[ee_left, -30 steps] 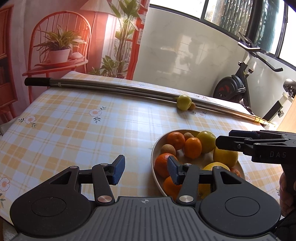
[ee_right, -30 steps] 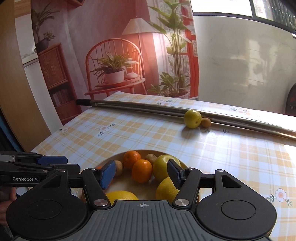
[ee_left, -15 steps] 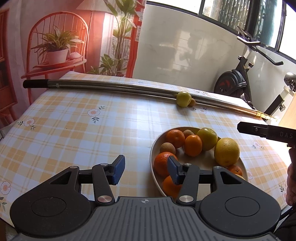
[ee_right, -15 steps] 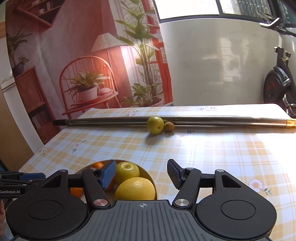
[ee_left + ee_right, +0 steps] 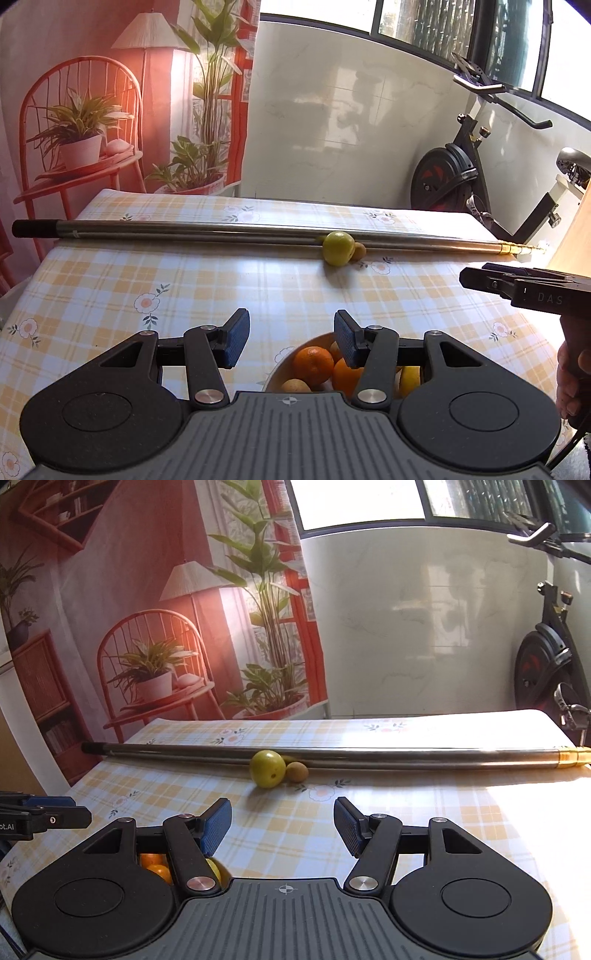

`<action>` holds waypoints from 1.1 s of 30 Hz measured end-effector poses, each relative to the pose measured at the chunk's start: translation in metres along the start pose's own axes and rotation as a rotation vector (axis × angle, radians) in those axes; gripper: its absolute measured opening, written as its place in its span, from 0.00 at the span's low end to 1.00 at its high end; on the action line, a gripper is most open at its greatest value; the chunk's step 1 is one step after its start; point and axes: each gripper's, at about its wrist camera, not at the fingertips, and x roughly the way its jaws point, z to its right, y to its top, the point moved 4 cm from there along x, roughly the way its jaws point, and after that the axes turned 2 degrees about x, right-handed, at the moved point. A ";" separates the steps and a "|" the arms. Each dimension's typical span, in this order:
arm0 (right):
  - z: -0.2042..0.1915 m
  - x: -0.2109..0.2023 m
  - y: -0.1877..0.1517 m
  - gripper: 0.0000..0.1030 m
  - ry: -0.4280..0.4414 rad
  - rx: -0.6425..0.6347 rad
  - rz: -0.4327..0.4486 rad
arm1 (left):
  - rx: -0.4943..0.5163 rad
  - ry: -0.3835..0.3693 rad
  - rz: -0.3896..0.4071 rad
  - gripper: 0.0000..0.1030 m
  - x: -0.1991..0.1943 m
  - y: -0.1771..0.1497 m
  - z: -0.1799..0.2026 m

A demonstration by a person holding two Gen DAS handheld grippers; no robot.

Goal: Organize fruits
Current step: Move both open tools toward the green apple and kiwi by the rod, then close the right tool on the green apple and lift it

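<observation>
- Fruits: a bowl (image 5: 275, 373) of oranges (image 5: 313, 362) sits at lower centre on the checked worktop (image 5: 184, 288).
- Left tongs (image 5: 291, 338) and right tongs (image 5: 282, 829) are both spread, empty.
- Green fruit (image 5: 267, 768) and small brown fruit (image 5: 297, 771) touch at mid-frame, against a metal pole (image 5: 406, 757).

I can read "DAS" in pale letters on the side of the right gripper (image 5: 476, 278), seen from my left camera. From my right camera, the left gripper (image 5: 74, 812) shows only the cut-off ending "ot.AI".
</observation>
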 end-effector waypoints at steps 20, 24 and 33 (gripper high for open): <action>0.002 0.068 0.045 0.55 0.061 -0.155 -0.063 | -0.026 -0.003 0.031 0.80 0.047 0.054 -0.006; -0.011 0.091 0.049 0.53 0.087 -0.203 -0.087 | -0.025 -0.004 0.024 0.85 0.055 0.056 -0.016; -0.041 0.158 0.049 0.49 0.104 -0.303 -0.176 | -0.099 -0.011 0.011 0.92 0.082 0.063 -0.034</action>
